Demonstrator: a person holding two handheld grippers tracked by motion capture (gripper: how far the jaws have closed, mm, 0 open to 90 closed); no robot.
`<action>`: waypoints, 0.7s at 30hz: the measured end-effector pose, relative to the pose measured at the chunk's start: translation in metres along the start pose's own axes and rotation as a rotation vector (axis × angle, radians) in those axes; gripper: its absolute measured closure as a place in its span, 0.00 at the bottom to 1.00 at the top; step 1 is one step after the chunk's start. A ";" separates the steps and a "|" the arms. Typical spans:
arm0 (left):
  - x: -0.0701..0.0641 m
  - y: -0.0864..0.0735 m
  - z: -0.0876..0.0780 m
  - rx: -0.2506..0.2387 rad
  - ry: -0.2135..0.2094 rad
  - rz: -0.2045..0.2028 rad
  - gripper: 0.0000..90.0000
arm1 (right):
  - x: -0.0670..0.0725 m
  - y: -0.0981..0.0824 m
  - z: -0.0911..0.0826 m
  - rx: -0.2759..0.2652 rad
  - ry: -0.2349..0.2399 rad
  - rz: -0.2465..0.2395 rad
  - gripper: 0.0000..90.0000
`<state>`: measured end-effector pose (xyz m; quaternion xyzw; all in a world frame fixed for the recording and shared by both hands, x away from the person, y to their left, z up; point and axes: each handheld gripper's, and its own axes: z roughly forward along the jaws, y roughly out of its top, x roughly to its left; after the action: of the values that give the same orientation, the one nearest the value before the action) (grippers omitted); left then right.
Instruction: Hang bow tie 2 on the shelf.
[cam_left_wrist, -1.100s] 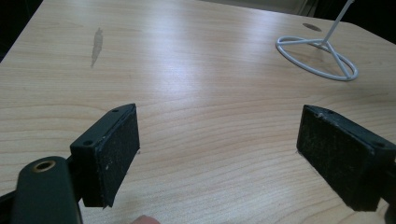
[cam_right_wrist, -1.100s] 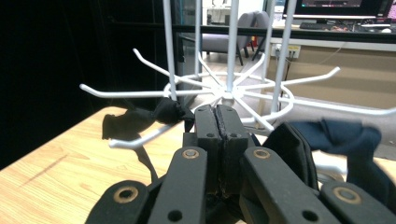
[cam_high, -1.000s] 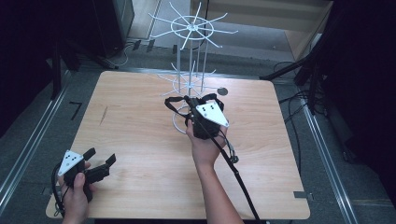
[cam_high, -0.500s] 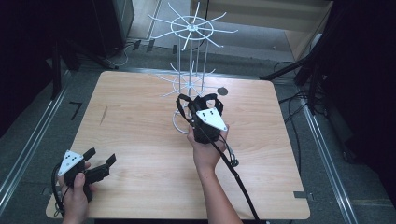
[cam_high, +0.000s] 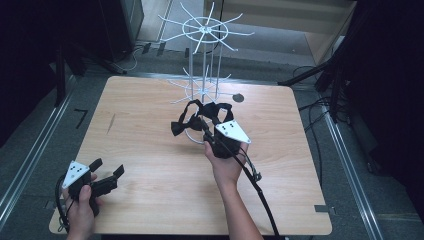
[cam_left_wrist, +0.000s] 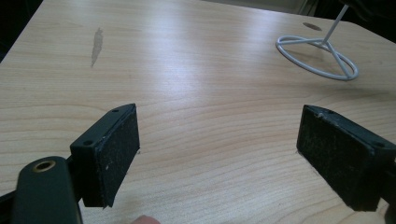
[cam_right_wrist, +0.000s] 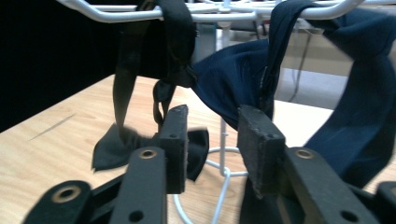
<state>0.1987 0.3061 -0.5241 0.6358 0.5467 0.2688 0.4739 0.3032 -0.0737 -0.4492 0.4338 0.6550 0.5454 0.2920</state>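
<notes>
At frame centre, the right gripper (cam_high: 207, 131) reaches among bow ties (cam_high: 181, 125) hanging on the white wire rack (cam_high: 205, 35), jaws parted with nothing between them. At lower left, the left gripper (cam_high: 106, 174) sits spread wide on the wooden table (cam_high: 150, 150).

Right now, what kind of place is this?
Probably a lab recording setup, not a shop: a bare wooden table, one white wire display rack hung with bow ties, and loose cables on the floor.

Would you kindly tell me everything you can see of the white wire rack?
The rack is thin white wire, upright at the far middle of the table. A slim pole rises from a ring base with crossed spokes to a top wheel of radiating prongs, with a lower tier beneath. Dark bow ties and straps hang from the lower tier. The right gripper is close by it.
</notes>
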 end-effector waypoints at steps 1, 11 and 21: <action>0.000 0.000 0.000 0.001 -0.001 0.001 0.16 | 0.000 -0.001 -0.001 0.000 0.011 0.002 0.68; 0.000 0.000 0.000 0.001 0.001 0.002 0.16 | 0.001 -0.006 -0.013 0.002 0.111 -0.002 0.49; 0.000 0.000 0.000 0.000 0.001 0.003 0.16 | -0.002 -0.014 -0.028 0.001 0.147 -0.040 0.44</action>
<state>0.1985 0.3062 -0.5241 0.6364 0.5461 0.2699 0.4732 0.2763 -0.0887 -0.4564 0.3796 0.6835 0.5695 0.2536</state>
